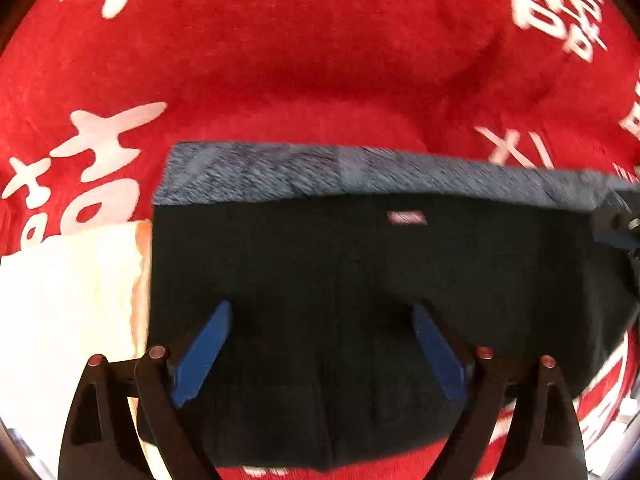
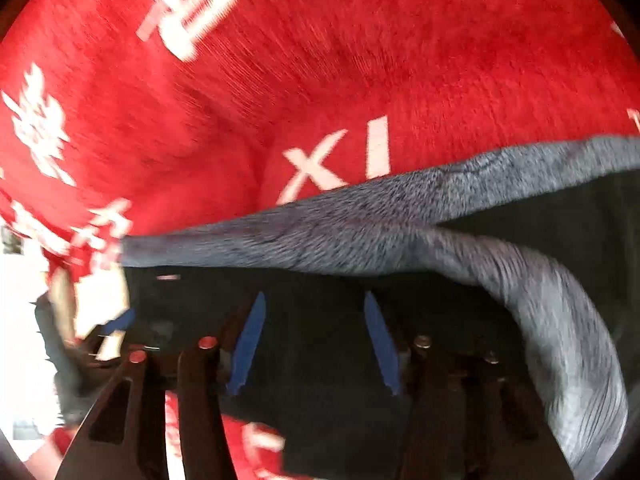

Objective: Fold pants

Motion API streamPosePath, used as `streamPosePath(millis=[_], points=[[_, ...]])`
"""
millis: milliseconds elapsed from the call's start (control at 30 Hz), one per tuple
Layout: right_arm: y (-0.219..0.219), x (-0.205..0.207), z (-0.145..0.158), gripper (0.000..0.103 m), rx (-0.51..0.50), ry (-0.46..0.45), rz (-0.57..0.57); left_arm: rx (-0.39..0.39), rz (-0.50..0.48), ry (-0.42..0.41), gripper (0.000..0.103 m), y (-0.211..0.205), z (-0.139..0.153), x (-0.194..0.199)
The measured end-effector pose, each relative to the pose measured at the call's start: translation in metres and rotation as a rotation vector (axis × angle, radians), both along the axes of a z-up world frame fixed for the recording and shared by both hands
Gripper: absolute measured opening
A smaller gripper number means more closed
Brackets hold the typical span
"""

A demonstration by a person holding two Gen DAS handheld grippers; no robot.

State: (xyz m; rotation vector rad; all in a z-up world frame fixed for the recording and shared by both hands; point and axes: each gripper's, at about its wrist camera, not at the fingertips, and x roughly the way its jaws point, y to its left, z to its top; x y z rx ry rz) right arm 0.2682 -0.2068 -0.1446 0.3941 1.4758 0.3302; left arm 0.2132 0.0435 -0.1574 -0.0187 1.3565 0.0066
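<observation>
Both claws, left claw and right claw, hover spread and empty, seemingly just above the folded dark pants with grey fleecy lining, whose long axis runs crosswise on the red printed blanket.

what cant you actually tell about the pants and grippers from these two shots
- Lower end of the black pants: left wrist view, hidden behind the left gripper linkage and cut off by the frame edge.
- Small label: left wrist view, blurred and too small to read.
- Grey waistband: right wrist view, motion blur smears how its turned-back strip lies.
- Right gripper: fingers apart above the cloth; contact unclear.
</observation>
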Motion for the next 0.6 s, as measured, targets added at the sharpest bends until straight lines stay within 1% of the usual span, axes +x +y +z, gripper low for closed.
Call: streamPosePath(millis=[100,167,233,333,400,467,500,600], points=[[-0.023,-0.027,0.024,0.065,0.040,-0.019,-0.026,-0.037,0.002,0.038,0.091,-0.012,0.009,-0.007],[-0.049,-0.050,0.038,0.065,0.054,-0.026,-0.052,-0.092,-0.008,0.059,0.091,-0.032,0.017,-0.014],[-0.079,-0.074,0.051,0.065,0.045,-0.027,-0.089,-0.128,-0.026,0.066,0.091,-0.057,0.023,-0.020],[-0.128,-0.113,0.058,0.065,0.012,-0.014,-0.147,-0.171,-0.078,0.086,0.091,-0.116,0.027,-0.034],[-0.166,-0.140,0.063,0.065,-0.008,-0.006,-0.184,-0.223,-0.099,0.107,0.091,-0.165,0.027,-0.045],[-0.209,-0.169,0.063,0.065,-0.030,0.017,-0.222,-0.283,-0.092,0.122,0.091,-0.213,0.031,-0.052],[-0.226,-0.179,0.064,0.065,-0.039,0.026,-0.235,-0.303,-0.089,0.129,0.091,-0.229,0.032,-0.052],[-0.280,-0.211,0.061,0.065,-0.064,0.035,-0.264,-0.338,-0.083,0.136,0.091,-0.292,0.030,-0.062]])
